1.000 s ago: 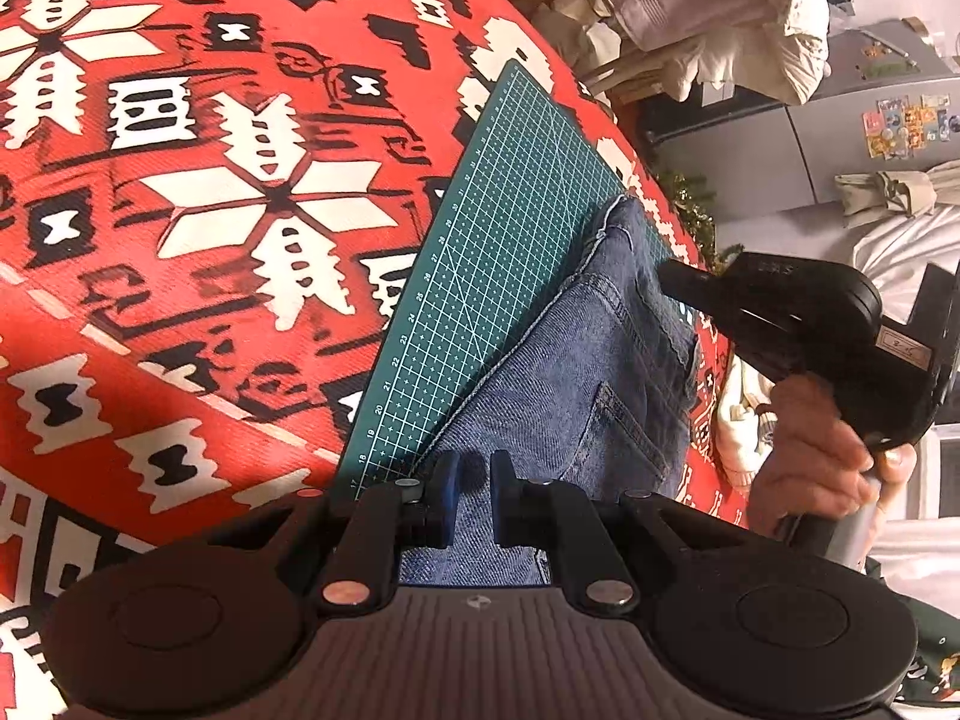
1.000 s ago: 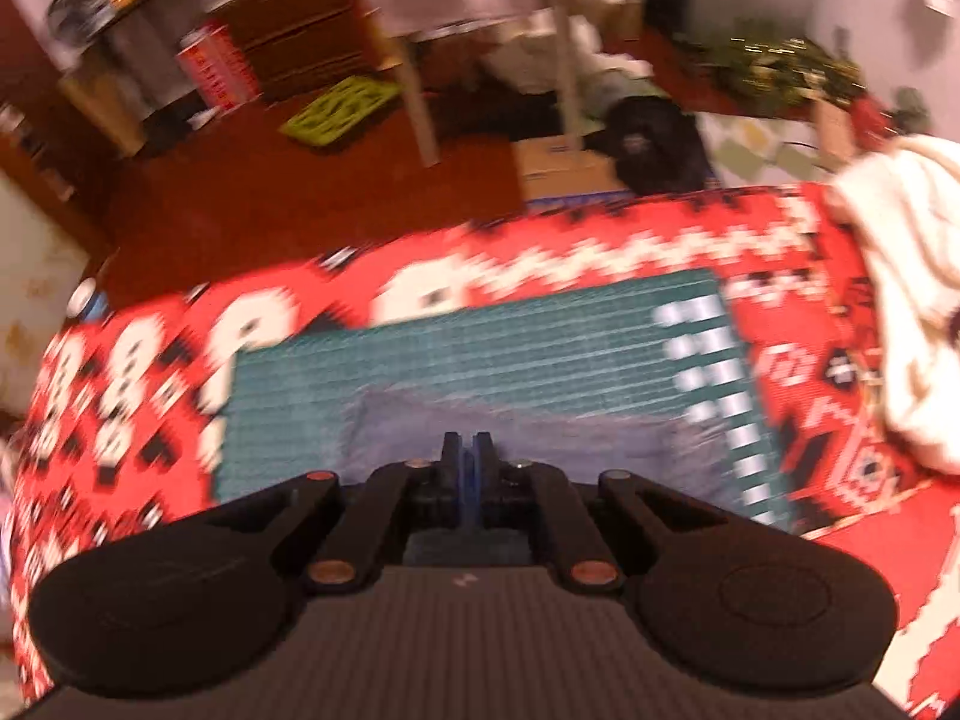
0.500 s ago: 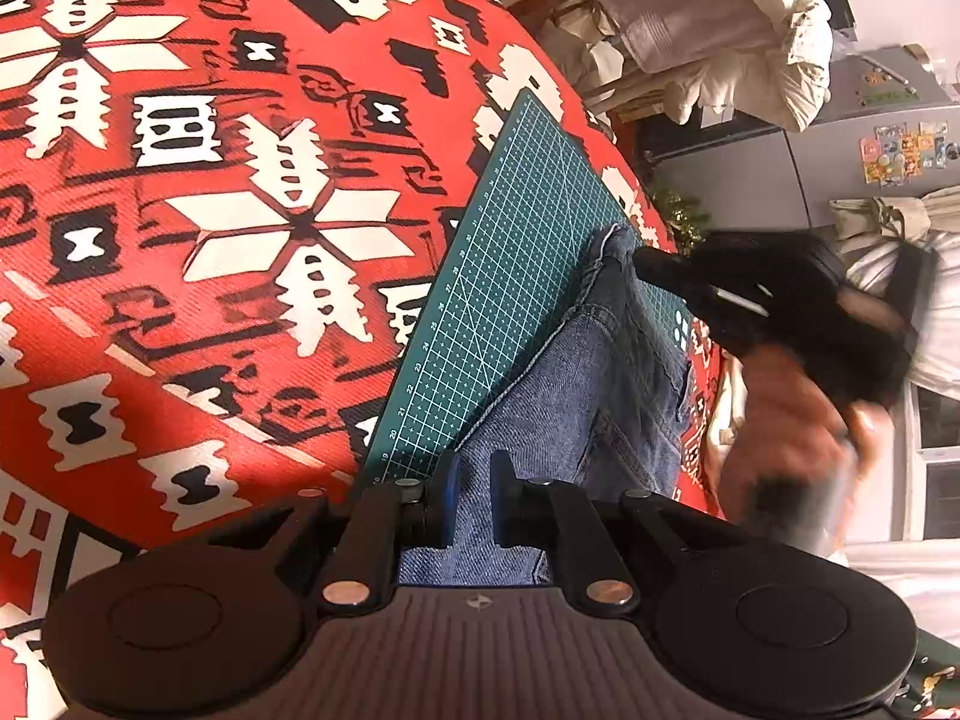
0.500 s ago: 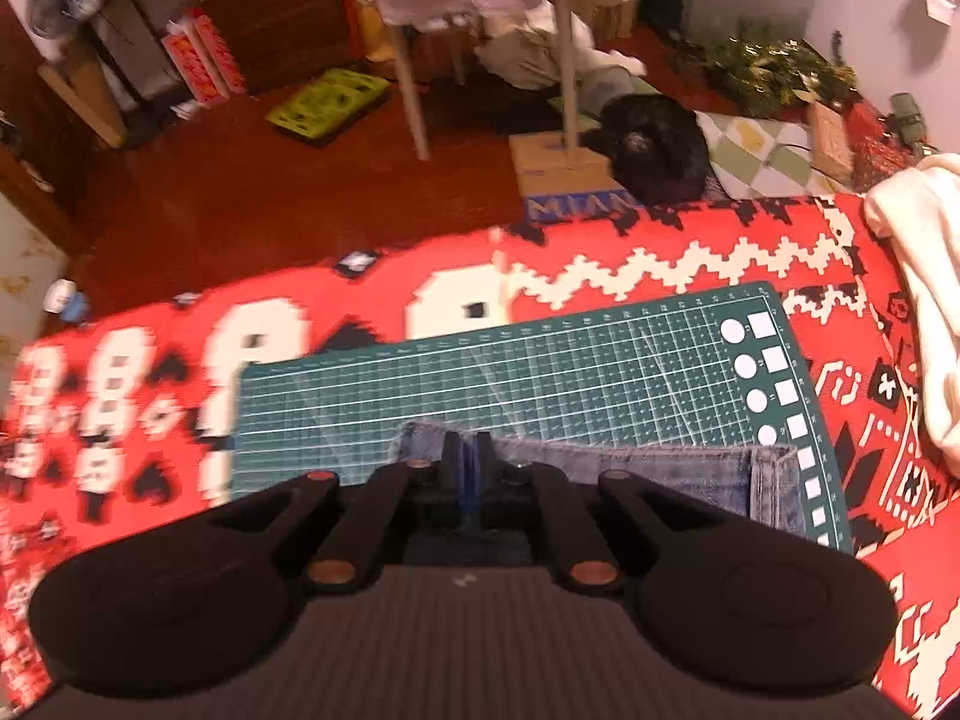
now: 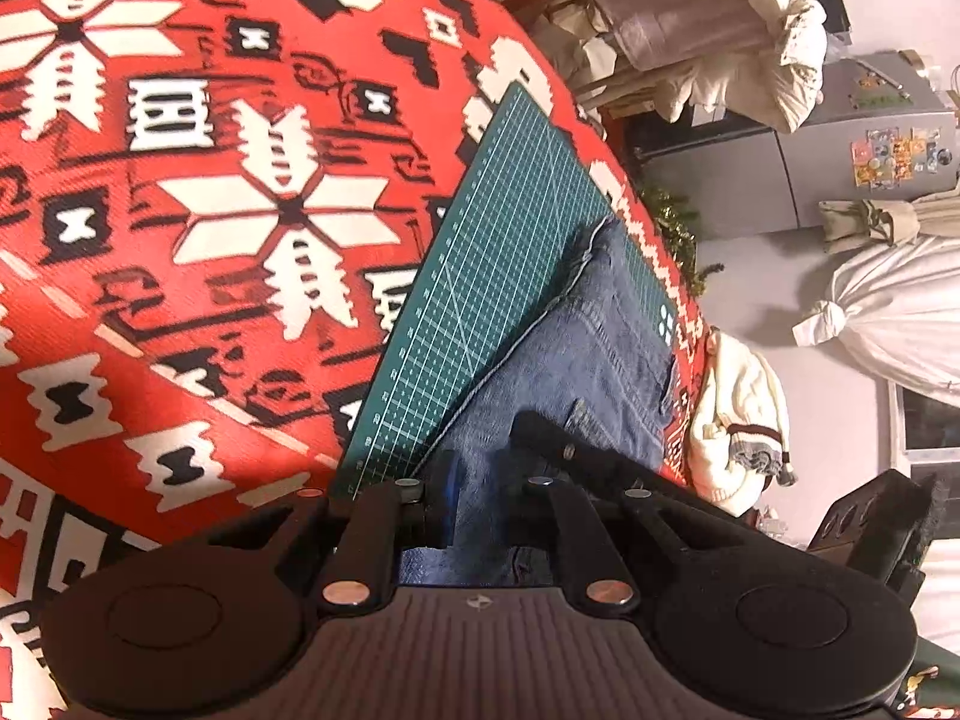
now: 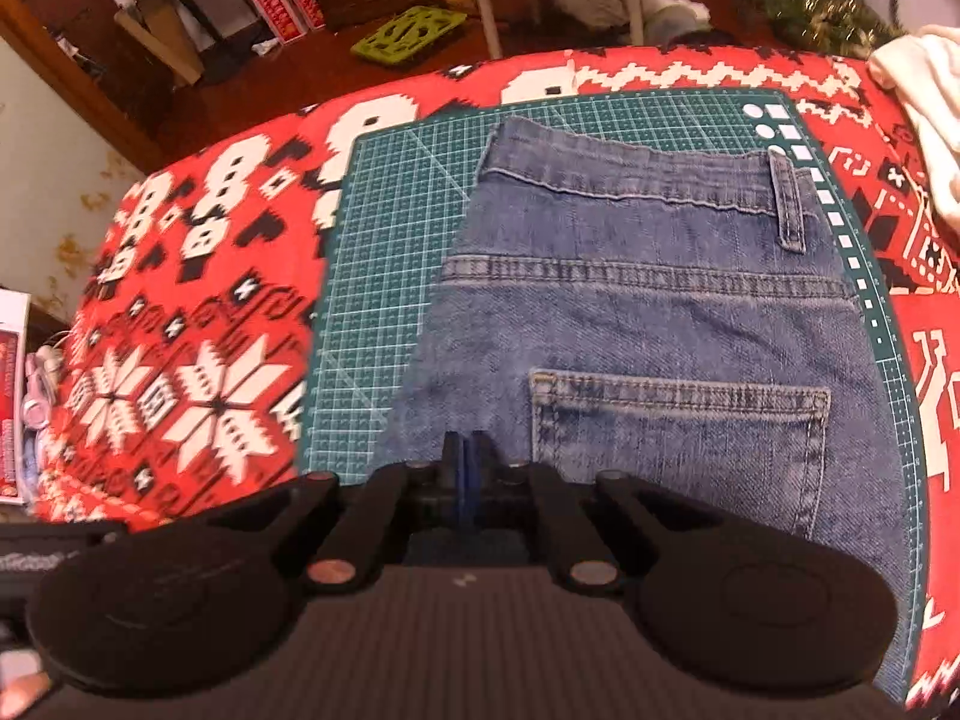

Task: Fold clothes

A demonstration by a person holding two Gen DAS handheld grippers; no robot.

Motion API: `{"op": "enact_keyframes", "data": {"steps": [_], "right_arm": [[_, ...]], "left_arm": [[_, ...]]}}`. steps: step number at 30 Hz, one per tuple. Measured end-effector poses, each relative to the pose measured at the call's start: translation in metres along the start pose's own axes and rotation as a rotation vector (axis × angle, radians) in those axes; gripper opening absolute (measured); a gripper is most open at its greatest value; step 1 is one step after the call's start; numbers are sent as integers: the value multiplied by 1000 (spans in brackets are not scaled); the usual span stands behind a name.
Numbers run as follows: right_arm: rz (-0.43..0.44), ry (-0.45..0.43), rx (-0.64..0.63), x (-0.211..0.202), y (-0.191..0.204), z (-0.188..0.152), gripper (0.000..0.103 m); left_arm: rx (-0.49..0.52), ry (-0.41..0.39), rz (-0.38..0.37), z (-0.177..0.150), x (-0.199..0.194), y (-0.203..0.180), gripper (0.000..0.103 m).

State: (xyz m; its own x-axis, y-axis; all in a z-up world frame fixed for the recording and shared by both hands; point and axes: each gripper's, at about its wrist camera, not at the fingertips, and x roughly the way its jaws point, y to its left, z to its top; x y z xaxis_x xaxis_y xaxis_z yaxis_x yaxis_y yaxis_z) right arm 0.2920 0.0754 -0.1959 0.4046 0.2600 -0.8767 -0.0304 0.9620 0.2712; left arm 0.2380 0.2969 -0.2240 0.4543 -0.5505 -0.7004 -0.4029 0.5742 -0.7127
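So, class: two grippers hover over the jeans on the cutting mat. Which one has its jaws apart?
The left gripper: its fingers stand apart over the jeans. The right gripper has its pads pressed together.

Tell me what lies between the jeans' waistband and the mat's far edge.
Nothing: in the right wrist view, only bare green mat runs from the jeans waistband to the far edge.

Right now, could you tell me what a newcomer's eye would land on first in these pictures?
First, the red blanket with white and black snowflake patterns, which covers the whole work surface. On it lies a dark green gridded cutting mat, and on the mat blue denim jeans, back pocket up, waistband at the far edge. The left gripper stands open above the denim; the right gripper looks shut.
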Motion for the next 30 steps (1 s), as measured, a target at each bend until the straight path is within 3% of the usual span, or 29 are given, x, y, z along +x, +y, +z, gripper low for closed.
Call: {"op": "enact_keyframes", "data": {"steps": [8,16,20,25,30], "right_arm": [[-24,-5,62,6,-1,18,3],[50,63,26,-10,12,-23,3],[74,57,41,-17,13,-39,4],[85,61,70,-13,7,-38,0],[35,21,93,-9,4,-27,0]], "left_arm": [[-2,14,-1,0,3,1,9],[-19,39,0,2,4,3,9],[-3,107,34,0,7,-5,9],[2,121,57,-2,10,-6,9],[-11,128,67,1,13,-1,9]]}}
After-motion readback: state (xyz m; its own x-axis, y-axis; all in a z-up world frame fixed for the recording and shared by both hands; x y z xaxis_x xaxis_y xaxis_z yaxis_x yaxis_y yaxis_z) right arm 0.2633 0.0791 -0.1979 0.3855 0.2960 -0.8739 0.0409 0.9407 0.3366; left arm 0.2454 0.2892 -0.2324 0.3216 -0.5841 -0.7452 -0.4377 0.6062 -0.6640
